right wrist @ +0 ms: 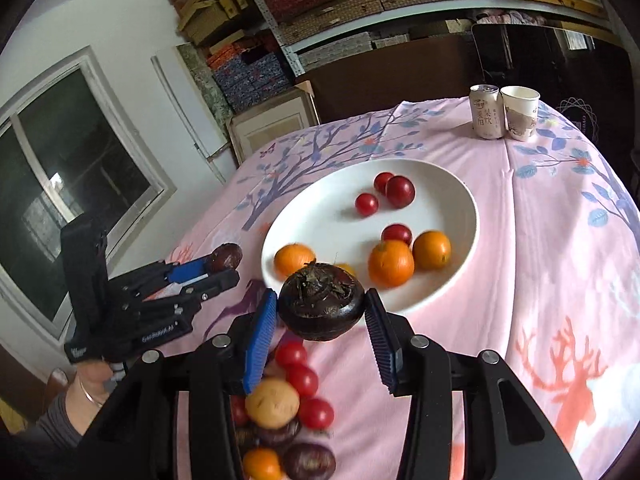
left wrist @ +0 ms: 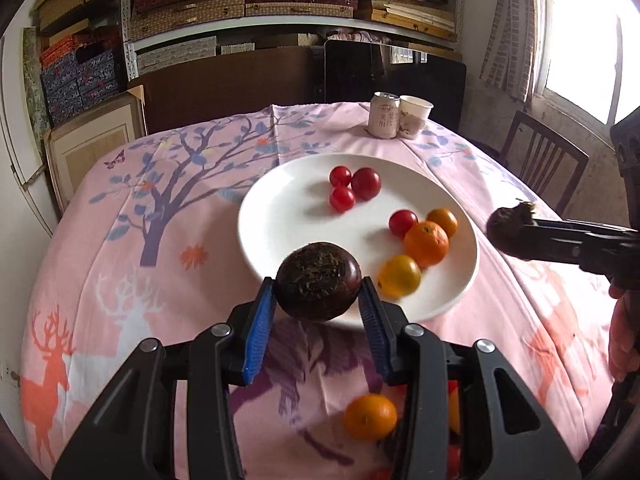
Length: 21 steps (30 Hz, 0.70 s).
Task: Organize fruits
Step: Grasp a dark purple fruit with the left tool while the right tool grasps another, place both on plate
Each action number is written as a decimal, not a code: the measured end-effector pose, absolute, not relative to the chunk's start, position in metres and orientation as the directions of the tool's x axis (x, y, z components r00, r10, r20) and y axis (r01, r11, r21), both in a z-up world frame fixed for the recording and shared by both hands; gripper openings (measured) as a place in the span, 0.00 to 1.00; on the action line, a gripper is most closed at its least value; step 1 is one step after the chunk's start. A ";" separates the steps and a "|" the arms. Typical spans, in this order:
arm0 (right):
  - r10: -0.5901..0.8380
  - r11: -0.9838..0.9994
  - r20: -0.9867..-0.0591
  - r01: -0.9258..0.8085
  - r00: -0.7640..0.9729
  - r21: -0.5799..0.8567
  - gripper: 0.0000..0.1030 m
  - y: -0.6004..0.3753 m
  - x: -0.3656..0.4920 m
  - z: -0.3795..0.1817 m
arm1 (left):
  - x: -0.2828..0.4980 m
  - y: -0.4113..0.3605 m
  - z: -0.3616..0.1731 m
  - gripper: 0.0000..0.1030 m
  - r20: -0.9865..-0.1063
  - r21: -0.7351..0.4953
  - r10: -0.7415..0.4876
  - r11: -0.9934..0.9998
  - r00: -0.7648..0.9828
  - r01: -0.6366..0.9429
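Left gripper (left wrist: 318, 294) clamps dark water chestnut (left wrist: 318, 280) across its sides, above near rim of white plate (left wrist: 280, 216). Right gripper (right wrist: 320, 312) likewise grips second chestnut (right wrist: 322, 306), short of plate edge. Chestnuts look hard, smooth, probably light; pinch widest middle, or they may slip. More fruit waits on surface (right wrist: 540, 240).
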State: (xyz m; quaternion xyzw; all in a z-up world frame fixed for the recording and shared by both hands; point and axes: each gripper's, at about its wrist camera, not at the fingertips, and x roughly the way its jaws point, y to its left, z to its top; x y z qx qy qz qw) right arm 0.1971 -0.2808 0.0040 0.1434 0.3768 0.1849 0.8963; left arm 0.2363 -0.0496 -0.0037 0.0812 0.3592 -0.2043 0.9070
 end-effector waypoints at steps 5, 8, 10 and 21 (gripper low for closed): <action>0.403 0.903 -0.637 -0.169 0.657 0.396 0.45 -0.275 0.247 -0.005 | 0.278 -0.072 -0.013 0.41 -0.723 0.030 -0.259 0.915 0.641 0.403; 0.397 0.905 -0.615 -0.179 0.681 0.386 0.50 -0.276 0.235 -0.001 | 0.274 -0.066 -0.011 0.50 -0.712 0.006 -0.274 0.918 0.646 0.396; 0.388 0.912 -0.613 -0.190 0.689 0.363 0.50 -0.276 0.217 0.001 | 0.256 -0.060 -0.007 0.63 -0.688 0.016 -0.280 0.917 0.670 0.399; 0.422 0.899 -0.623 -0.213 0.658 0.383 0.51 -0.295 0.082 -0.037 | 0.092 -0.040 -0.033 0.63 -0.713 0.112 -0.345 0.803 0.610 0.585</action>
